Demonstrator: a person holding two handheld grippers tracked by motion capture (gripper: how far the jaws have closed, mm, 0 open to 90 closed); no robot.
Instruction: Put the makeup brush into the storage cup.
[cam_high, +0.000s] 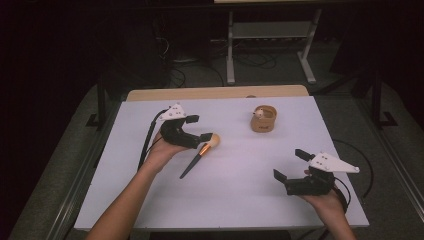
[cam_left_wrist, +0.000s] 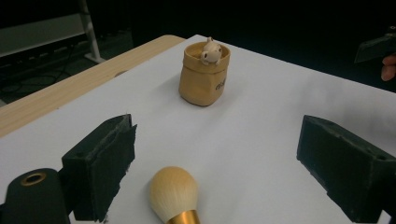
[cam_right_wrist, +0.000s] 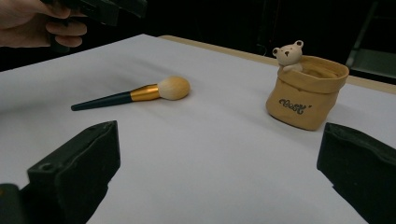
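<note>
High view, left to right: your left gripper hangs over the middle-left of the white table, jaws spread wide and holding nothing. Just beside its nearer jaw lies one makeup brush with a dark slender handle, a gold metal collar and a pale tan bristle head; it lies flat on the table, with the head pointing up-right toward the gripper and the handle trailing down-left. Farther right, toward the back of the table and well apart from the brush, stands one tan sack-shaped holder with a small bear figure at its rim, upright. At the near right edge your right gripper rests in your hand, jaws also wide apart and empty, well apart from both things. So you have two grippers, one brush, one holder.

From the left gripper view, you see the brush head on the table between the two black jaws, nearer the left one, touching neither; that placement is hard to judge from above. From the right gripper view, you can see the dark lettering on the holder and the whole brush from the side, with your left hand above it.
</note>
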